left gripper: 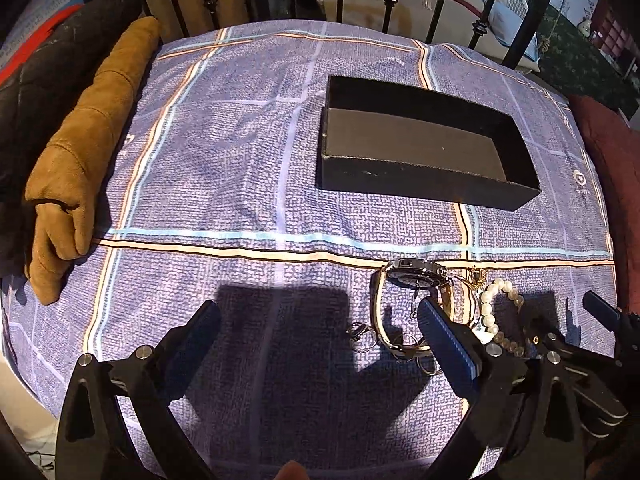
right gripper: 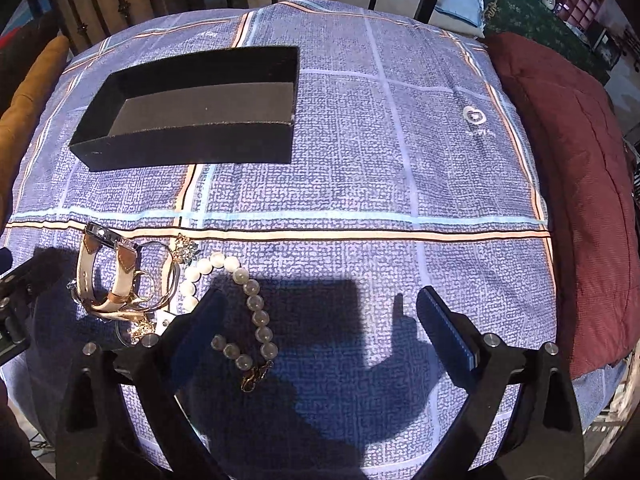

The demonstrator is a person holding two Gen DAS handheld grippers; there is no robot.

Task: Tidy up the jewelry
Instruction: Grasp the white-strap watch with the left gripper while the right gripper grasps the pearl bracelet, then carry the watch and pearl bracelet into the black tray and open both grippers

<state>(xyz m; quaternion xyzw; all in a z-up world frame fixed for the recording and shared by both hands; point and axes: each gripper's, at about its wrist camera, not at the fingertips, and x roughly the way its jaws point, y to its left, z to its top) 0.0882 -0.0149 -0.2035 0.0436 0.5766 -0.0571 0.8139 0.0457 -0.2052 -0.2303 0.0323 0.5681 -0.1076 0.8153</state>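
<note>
Both grippers hover over a blue plaid cloth (right gripper: 360, 160), jaws spread wide and holding nothing. The left gripper (left gripper: 316, 320) stands just left of the jewelry; the right gripper (right gripper: 320, 312) is just right of it. The jewelry lies in a heap near the grippers: a watch (right gripper: 108, 264) with a pale strap, a pearl bracelet (right gripper: 248, 300) and some rings (left gripper: 362, 336). A black box (right gripper: 192, 136) sits open on the far cloth, well apart from the heap. A tan glove (left gripper: 80, 152) lies along the left edge.

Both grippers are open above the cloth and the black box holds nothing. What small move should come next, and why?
Probably lower the right gripper onto the pearl bracelet and close. Its jaws stand open with the grey beads just inside the left one, and the black box lies beyond, still unfilled.
</note>
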